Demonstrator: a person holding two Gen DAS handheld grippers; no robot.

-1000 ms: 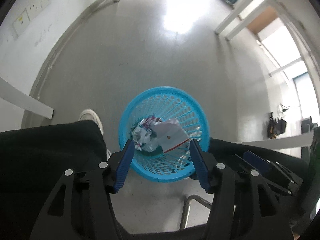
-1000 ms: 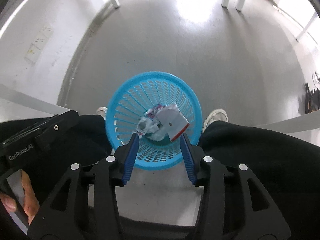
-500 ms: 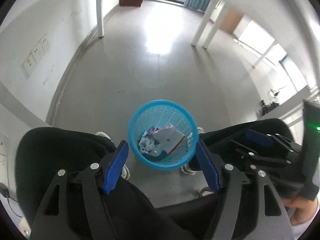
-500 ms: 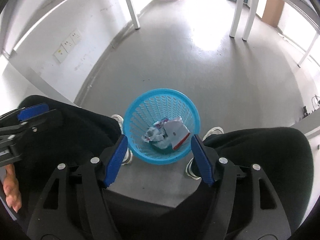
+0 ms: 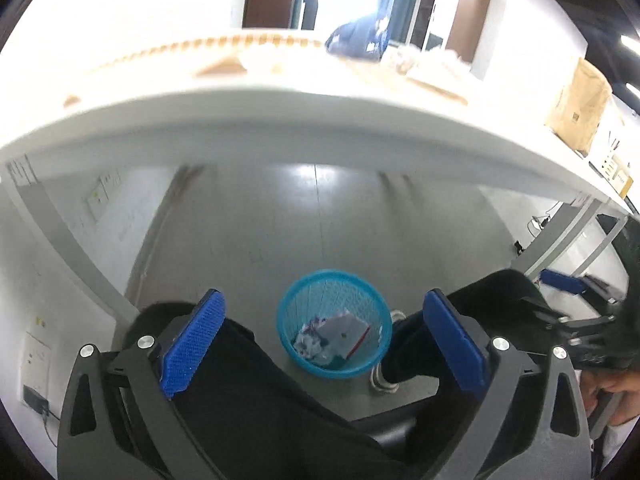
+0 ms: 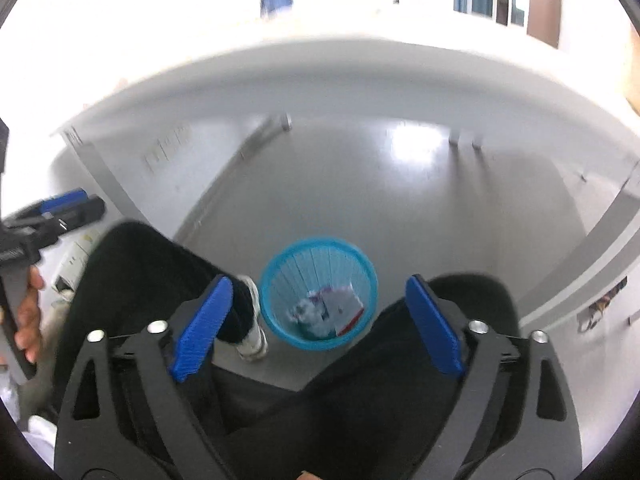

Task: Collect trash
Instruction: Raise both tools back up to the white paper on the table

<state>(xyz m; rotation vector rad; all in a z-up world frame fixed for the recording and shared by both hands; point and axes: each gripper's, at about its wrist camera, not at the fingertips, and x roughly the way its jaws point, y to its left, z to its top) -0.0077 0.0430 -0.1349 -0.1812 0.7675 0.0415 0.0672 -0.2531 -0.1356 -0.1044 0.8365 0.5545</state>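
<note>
Crumpled trash [image 5: 334,334] already lies in the blue basket [image 5: 376,312] on the floor between the person's feet. Both the left gripper [image 5: 324,344] and right gripper [image 6: 318,322] have just been opening; their fingers stand wide and empty. More items likely wait on the table [image 5: 280,116].

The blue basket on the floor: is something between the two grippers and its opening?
Nothing visible blocks it. The blue basket, with trash inside, stands on the floor between the person's legs; left gripper and right gripper are open and empty.
</note>
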